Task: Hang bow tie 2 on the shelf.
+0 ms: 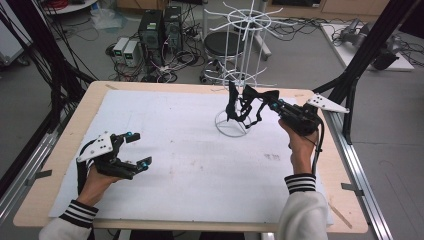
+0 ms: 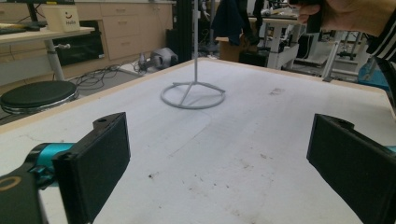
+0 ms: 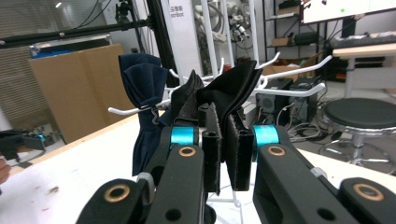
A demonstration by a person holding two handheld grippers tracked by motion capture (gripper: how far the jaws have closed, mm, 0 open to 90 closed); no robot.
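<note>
A white wire rack (image 1: pixel 231 126) with hooked arms stands at the table's far middle. A navy cloth (image 1: pixel 231 102) hangs from one of its low arms. My right gripper (image 1: pixel 272 104) is held up just right of the rack, shut on a black cloth (image 1: pixel 261 98) that reaches toward the arms. In the right gripper view the black cloth (image 3: pixel 233 91) is pinched between the jaws of the right gripper (image 3: pixel 224 140), with the navy cloth (image 3: pixel 142 84) hanging on a hook to the left. My left gripper (image 1: pixel 140 149) rests open near the table's left side, nothing in it.
A white mat (image 1: pixel 190 170) covers most of the wooden table. The rack's ring base (image 2: pixel 192 95) lies ahead of the left gripper (image 2: pixel 219 158). Behind the table stand a stool (image 1: pixel 222 45) and computer towers (image 1: pixel 160 30). A black frame post (image 1: pixel 360 55) rises at the right.
</note>
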